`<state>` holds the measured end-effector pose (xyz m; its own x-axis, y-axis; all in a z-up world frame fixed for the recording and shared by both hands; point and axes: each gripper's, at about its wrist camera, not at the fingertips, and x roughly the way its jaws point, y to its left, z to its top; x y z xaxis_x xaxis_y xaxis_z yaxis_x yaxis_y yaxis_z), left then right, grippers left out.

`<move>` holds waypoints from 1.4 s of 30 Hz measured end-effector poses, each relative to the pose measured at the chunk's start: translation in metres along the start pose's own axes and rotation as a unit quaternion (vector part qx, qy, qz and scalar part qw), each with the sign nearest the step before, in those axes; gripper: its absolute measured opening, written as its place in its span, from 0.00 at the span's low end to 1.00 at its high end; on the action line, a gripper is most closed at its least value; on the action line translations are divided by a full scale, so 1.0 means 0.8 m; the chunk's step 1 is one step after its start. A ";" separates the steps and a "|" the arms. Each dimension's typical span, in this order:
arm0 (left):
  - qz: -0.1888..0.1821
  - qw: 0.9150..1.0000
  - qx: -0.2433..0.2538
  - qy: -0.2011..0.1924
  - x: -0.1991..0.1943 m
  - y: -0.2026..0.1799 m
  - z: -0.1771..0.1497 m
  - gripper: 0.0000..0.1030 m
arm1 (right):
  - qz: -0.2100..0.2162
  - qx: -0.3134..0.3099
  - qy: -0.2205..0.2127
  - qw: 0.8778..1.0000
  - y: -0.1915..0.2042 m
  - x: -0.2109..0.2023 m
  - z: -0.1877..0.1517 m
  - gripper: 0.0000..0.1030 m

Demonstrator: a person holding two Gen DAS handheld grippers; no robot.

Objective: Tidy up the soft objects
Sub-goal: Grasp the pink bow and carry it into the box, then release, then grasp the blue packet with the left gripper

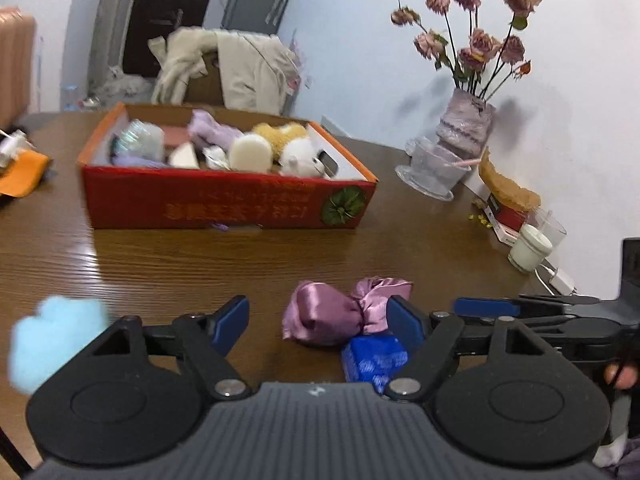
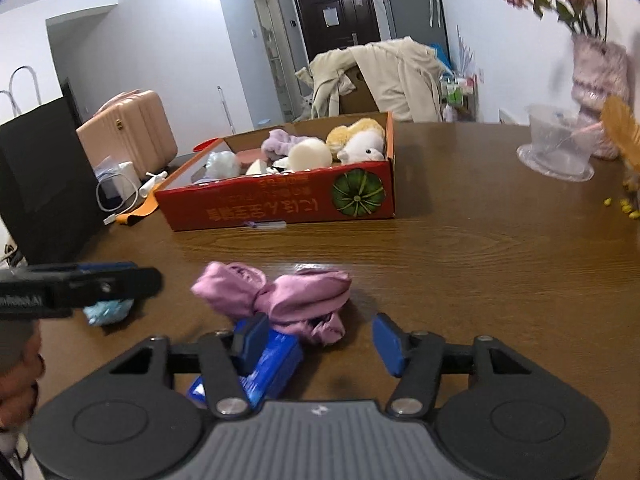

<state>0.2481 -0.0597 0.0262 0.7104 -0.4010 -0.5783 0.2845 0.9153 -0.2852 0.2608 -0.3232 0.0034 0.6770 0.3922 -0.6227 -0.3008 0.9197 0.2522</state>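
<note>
Both grippers are low over the table, on the near side of the red box that already holds plush toys and sponges. The pink satin bundle lies on the table in front of that box, partly draped over a small blue packet.

The left gripper is open around the bundle without pinching it; the right gripper is also open, its left finger against the packet and the cloth's edge between the fingers.

A pale blue fluffy piece lies left of the bundle.

To grip well, I would close on the knotted middle, where slippery satin bunches thickest, and avoid catching the packet beneath.
</note>
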 end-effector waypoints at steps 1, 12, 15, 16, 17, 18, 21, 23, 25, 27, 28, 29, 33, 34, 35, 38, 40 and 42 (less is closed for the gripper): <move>-0.004 1.000 -0.004 0.007 0.012 0.001 0.001 0.70 | -0.001 0.000 0.001 1.000 -0.003 0.011 0.002 0.50; -0.031 0.998 -0.032 0.039 0.074 0.024 0.002 0.26 | 0.015 -0.036 0.017 0.999 -0.001 0.068 0.003 0.12; -0.032 0.999 -0.021 0.037 0.072 0.019 0.005 0.19 | 0.019 -0.037 0.016 0.999 -0.002 0.067 0.005 0.08; -0.033 0.999 -0.022 0.036 0.071 0.018 0.008 0.19 | 0.021 -0.031 0.011 0.999 -0.003 0.064 0.007 0.06; -0.036 0.998 -0.029 0.035 0.068 0.018 0.013 0.18 | 0.023 -0.024 0.003 0.999 -0.005 0.059 0.011 0.06; -0.038 0.998 -0.029 0.034 0.065 0.016 0.021 0.18 | 0.025 -0.022 -0.005 0.999 -0.006 0.053 0.018 0.06; -0.038 0.999 -0.008 0.008 0.050 0.012 0.057 0.18 | 0.031 -0.034 -0.036 0.998 0.000 0.039 0.051 0.06; -0.037 0.999 0.003 -0.006 0.044 0.014 0.088 0.18 | 0.032 -0.043 -0.054 0.997 0.006 0.040 0.081 0.06; -0.016 1.000 0.012 -0.021 0.049 0.018 0.122 0.18 | 0.043 -0.044 -0.062 0.996 0.008 0.052 0.113 0.06; -0.002 0.999 0.021 -0.025 0.065 0.024 0.150 0.18 | 0.038 -0.042 -0.062 0.996 0.010 0.077 0.144 0.06; 0.007 1.000 0.019 -0.021 0.076 0.029 0.161 0.18 | 0.036 -0.040 -0.059 0.997 0.011 0.090 0.158 0.06; 0.013 1.000 0.019 -0.017 0.087 0.034 0.172 0.18 | 0.031 -0.040 -0.054 0.997 0.011 0.106 0.172 0.06; 0.040 0.999 -0.002 0.009 0.136 0.064 0.200 0.18 | 0.027 -0.035 -0.019 0.999 0.009 0.168 0.211 0.06; 0.051 0.998 0.001 0.020 0.150 0.072 0.203 0.18 | 0.028 -0.033 -0.006 0.999 0.008 0.184 0.217 0.07; 0.062 0.998 0.001 0.031 0.162 0.077 0.204 0.18 | 0.030 -0.030 0.009 0.999 0.007 0.200 0.220 0.07; 0.073 0.994 0.007 0.075 0.194 0.094 0.197 0.20 | 0.021 -0.030 0.048 0.998 0.005 0.239 0.219 0.07; 0.078 0.993 0.011 0.093 0.209 0.102 0.186 0.26 | 0.011 -0.035 0.070 0.997 0.007 0.257 0.214 0.10; 0.083 0.992 0.011 0.089 0.212 0.107 0.177 0.34 | -0.004 -0.047 0.079 0.996 0.014 0.265 0.208 0.12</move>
<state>0.4843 -0.0439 0.0121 0.6246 -0.2425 -0.7424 0.1877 0.9693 -0.1587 0.5126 -0.2267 -0.0025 0.5677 0.3695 -0.7356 -0.3623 0.9145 0.1798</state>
